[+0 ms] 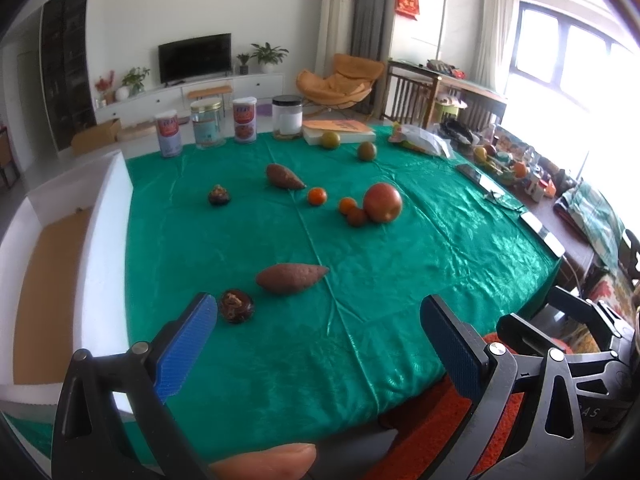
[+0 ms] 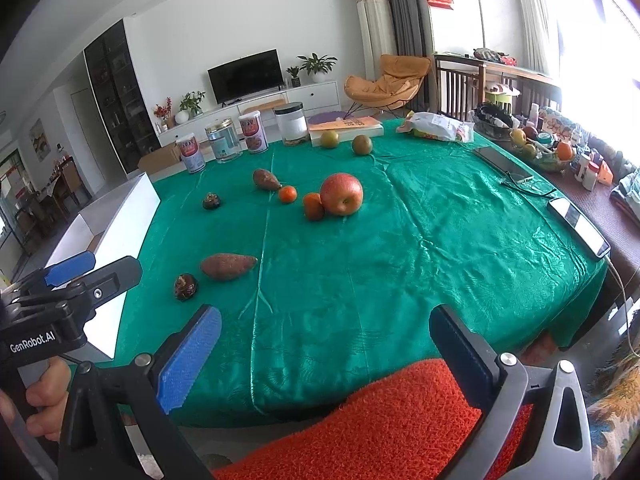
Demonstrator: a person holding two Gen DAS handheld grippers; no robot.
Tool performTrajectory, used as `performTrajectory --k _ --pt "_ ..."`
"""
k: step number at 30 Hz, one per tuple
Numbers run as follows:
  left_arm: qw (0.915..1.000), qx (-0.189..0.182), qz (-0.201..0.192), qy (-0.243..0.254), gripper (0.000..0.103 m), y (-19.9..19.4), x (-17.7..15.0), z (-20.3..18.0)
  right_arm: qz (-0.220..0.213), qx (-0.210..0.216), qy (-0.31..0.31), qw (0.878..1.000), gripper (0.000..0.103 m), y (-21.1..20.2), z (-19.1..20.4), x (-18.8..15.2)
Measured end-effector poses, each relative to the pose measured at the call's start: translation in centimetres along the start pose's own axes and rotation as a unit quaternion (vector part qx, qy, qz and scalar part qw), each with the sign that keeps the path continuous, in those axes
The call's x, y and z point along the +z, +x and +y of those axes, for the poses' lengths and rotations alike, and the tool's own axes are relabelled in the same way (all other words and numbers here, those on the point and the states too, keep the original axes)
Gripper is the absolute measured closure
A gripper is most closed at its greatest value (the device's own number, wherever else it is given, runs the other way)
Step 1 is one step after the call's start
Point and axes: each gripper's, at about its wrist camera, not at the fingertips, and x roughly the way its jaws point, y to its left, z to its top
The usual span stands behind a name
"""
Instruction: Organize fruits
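In front of me the table (image 2: 440, 240) has a green cloth. On it lie an apple (image 2: 341, 194), small oranges (image 2: 287, 194), two sweet potatoes (image 2: 228, 266), cans (image 2: 253, 134) and a white box (image 2: 120, 232).

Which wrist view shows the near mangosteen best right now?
Left wrist: the near mangosteen sits large, just beside the open left gripper's left finger. Right wrist shows it smaller, off left.

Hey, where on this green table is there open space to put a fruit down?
The near right of the green cloth is bare, from the red apple across to the phones at the right edge. The strip just ahead of both grippers is free too. The middle and left are crowded: tangerines, sweet potato, white box.
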Motion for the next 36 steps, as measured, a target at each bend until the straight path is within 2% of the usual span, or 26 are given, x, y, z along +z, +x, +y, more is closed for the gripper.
performTrajectory --k 36 --pt "0.9998 0.005 -0.016 -0.006 0.001 -0.4 -0.31 0.21 -0.017 -0.008 -0.01 1.0 0.0 -0.66 0.4 -0.07"
